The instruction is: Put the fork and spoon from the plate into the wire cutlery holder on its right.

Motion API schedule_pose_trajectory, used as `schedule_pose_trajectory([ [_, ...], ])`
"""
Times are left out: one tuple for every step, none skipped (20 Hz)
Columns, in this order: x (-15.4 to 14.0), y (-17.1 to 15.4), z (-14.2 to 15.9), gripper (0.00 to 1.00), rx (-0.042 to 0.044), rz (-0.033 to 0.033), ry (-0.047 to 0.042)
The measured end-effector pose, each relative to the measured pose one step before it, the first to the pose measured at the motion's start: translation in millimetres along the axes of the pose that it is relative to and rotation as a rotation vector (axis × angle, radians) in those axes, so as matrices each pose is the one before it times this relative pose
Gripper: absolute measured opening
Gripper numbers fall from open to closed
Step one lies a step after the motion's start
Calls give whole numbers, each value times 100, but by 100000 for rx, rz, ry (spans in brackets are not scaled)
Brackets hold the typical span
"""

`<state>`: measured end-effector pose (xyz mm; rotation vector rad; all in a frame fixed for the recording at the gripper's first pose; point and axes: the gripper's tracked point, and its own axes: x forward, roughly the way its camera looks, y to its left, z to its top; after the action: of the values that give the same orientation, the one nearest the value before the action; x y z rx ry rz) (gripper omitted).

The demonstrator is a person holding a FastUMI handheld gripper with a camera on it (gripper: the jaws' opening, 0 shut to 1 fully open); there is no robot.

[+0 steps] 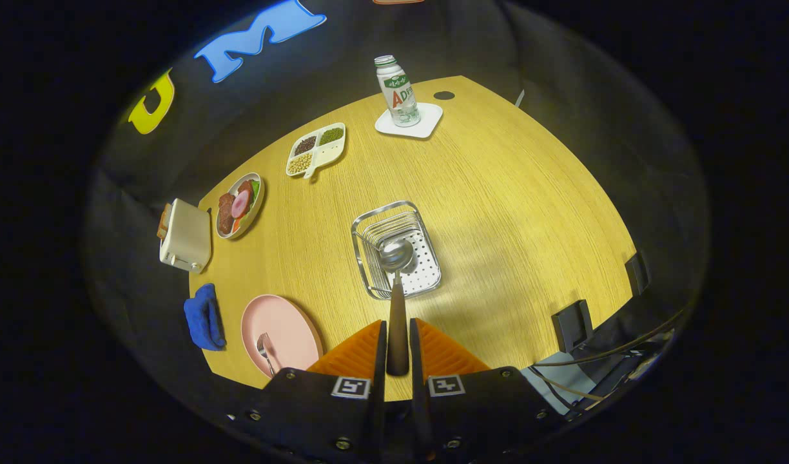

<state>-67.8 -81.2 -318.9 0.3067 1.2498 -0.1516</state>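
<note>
Gripping the dark handle of the shiny metal spoon [396, 283] between the tongs [398, 348], both fingers pressing on it, long axis running straight ahead with the bowl hanging over the rectangular wire cutlery holder [369, 222] on the pale wooden worktop [497, 193]; probably needing only a lowering and release; leaving the small metal fork [265, 352] lying on the round pink plate [288, 328], off to the left of the fingers

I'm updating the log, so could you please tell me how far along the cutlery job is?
Nothing is in the wire cutlery holder yet. In hand: the gripper is shut on the dark handle of the metal spoon, whose bowl hangs over the holder. Left: the metal fork lies on the pink round plate.
</note>
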Motion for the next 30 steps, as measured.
schedule_pose_trajectory([
  [-221,-110,-88,20,567,343,-698],
  [-183,5,-169,36,246,558,97],
  [-252,-232,-534,50,110,252,364],
  [-34,-27,-259,63,726,530,64],
  [-116,-60,-410,63,651,543,85],
  [-262,1,-379,63,541,533,158],
  [-209,71,-502,63,482,623,104],
  [-66,145,-311,63,397,673,261],
  [-123,81,-368,63,308,528,53],
  [-184,208,-197,63,46,554,50],
  [-71,293,-252,63,-18,610,-135],
  [-135,182,-121,63,-34,624,-76],
  [-279,353,-414,63,-166,773,-52],
  [-22,498,-261,63,-359,707,154],
  [104,532,-408,63,-650,699,387],
  [157,672,-342,63,-642,612,392],
  [329,876,-572,63,-891,1099,802],
  [293,1001,-594,63,-1286,1394,1477],
  [530,1170,-727,63,-1240,1714,1719],
  [495,1160,-639,63,-1045,1782,1984],
  [601,1182,-741,63,-934,1874,1923],
  [595,1089,-585,63,-1107,1605,2002],
  [610,1086,-722,63,-1358,1288,1989],
  [580,1080,-558,63,-1408,1070,1967],
  [713,1009,-764,63,-1408,1106,2246],
  [670,913,-598,63,-1393,945,2328],
  [678,907,-737,63,-1439,807,2385],
  [632,724,-611,63,-1413,455,2295],
  [793,802,-692,63,-1646,426,2374],
  [736,705,-636,63,-1854,303,2377],
])
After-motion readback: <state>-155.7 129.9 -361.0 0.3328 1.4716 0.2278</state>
